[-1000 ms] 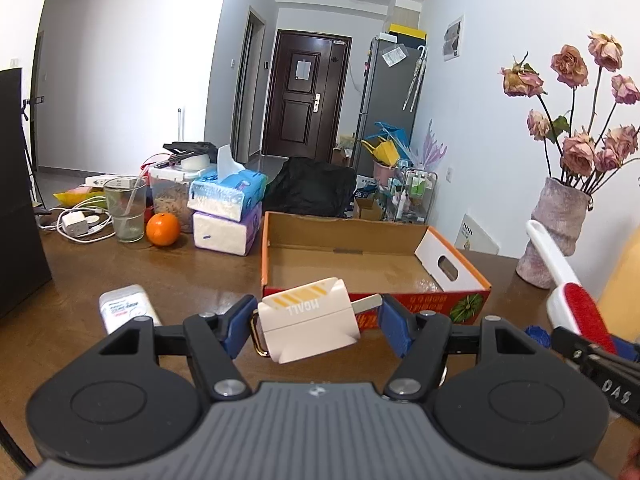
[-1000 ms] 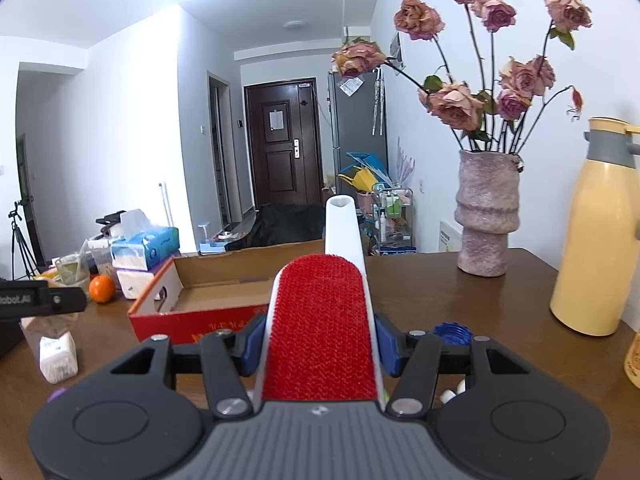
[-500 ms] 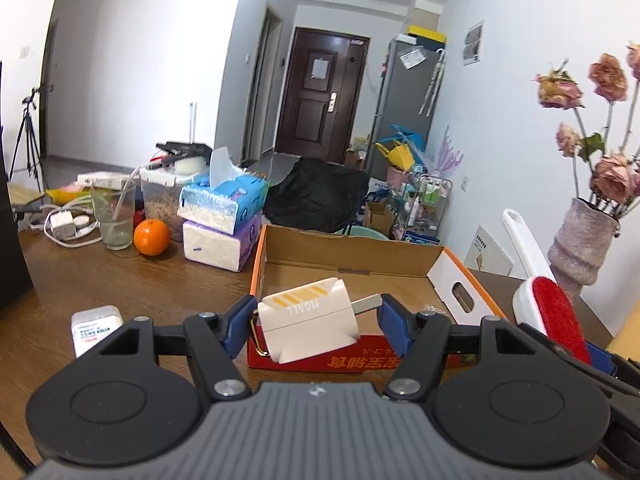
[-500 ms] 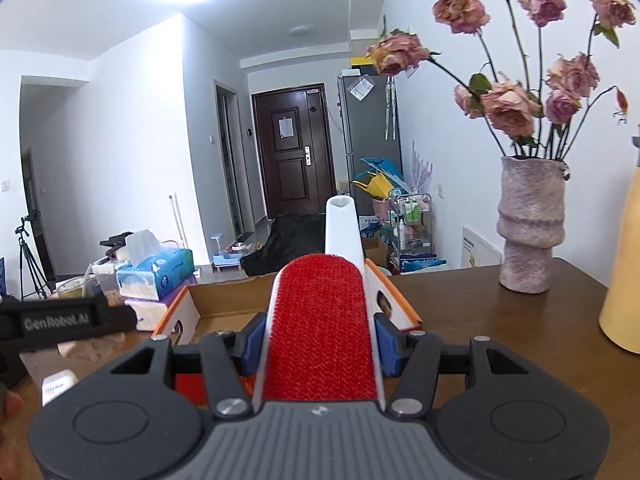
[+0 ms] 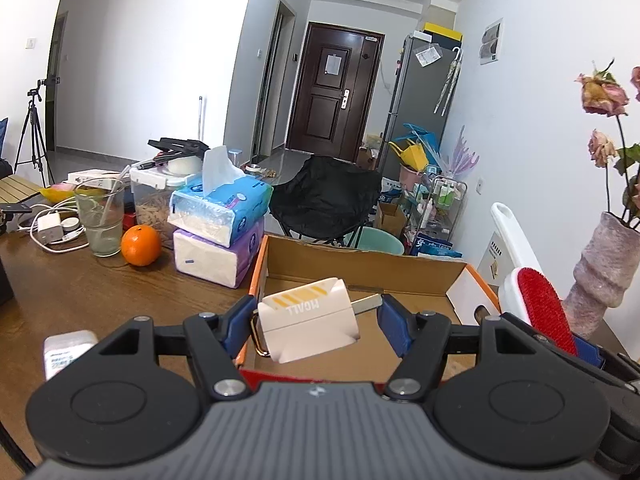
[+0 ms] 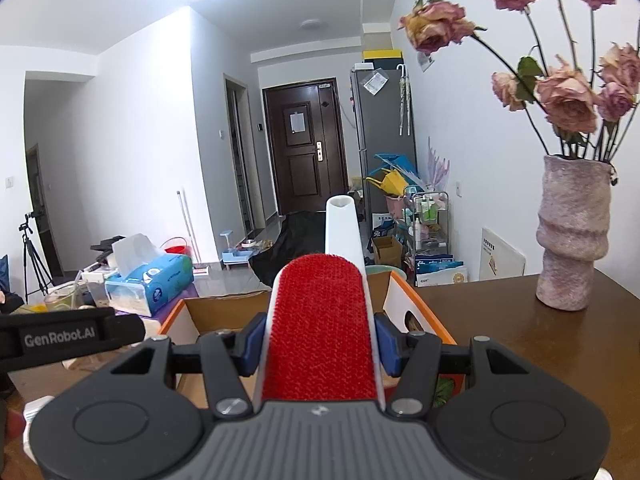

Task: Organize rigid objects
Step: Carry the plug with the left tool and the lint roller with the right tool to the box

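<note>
Over the last second we bring both loads in across the bench (image 5: 100, 292) toward the cardboard box (image 5: 360, 266): its near red edge, which lay well ahead of the left hand-held gripper (image 5: 316, 320), now sits under the fingers. That hand-held gripper is clamped on the white charger (image 5: 308, 320), whose metal prongs point right, and the charger hangs over the box's open floor. In the right wrist view the right hand-held gripper (image 6: 320, 344) is clamped on the red-faced lint brush (image 6: 320, 320), its white handle pointing far over the box, which has drawn closer beneath it. We judge both things are nearly placed; lowering and releasing remain. The 2 tissue packs (image 5: 218, 232) and orange (image 5: 141, 245) sit left, apart from the box.
</note>
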Tool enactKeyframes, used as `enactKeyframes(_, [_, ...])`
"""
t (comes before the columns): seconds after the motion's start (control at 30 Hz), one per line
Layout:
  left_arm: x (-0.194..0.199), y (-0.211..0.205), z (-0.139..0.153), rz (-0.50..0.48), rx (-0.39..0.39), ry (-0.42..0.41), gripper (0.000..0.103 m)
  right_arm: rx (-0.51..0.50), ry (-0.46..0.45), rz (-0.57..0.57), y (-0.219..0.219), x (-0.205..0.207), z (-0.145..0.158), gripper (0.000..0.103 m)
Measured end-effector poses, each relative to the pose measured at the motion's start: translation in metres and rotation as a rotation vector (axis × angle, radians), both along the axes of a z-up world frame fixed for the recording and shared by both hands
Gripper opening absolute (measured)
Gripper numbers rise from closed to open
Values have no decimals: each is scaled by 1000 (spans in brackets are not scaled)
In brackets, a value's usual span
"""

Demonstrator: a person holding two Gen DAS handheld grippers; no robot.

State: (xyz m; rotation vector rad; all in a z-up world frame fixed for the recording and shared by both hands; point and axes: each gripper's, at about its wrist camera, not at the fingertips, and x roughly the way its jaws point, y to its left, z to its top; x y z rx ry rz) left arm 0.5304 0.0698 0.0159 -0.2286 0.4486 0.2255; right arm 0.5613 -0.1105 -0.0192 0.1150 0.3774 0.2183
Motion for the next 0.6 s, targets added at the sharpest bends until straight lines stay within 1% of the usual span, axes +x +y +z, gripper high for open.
enactKeyframes(0.37, [48,1,-5,14,14,19,67,-23,13,17,8,43,-4,55])
enactKeyframes(0.6, [74,1,-10,19,28,33,67,-47,26,17,12,73,-12,55])
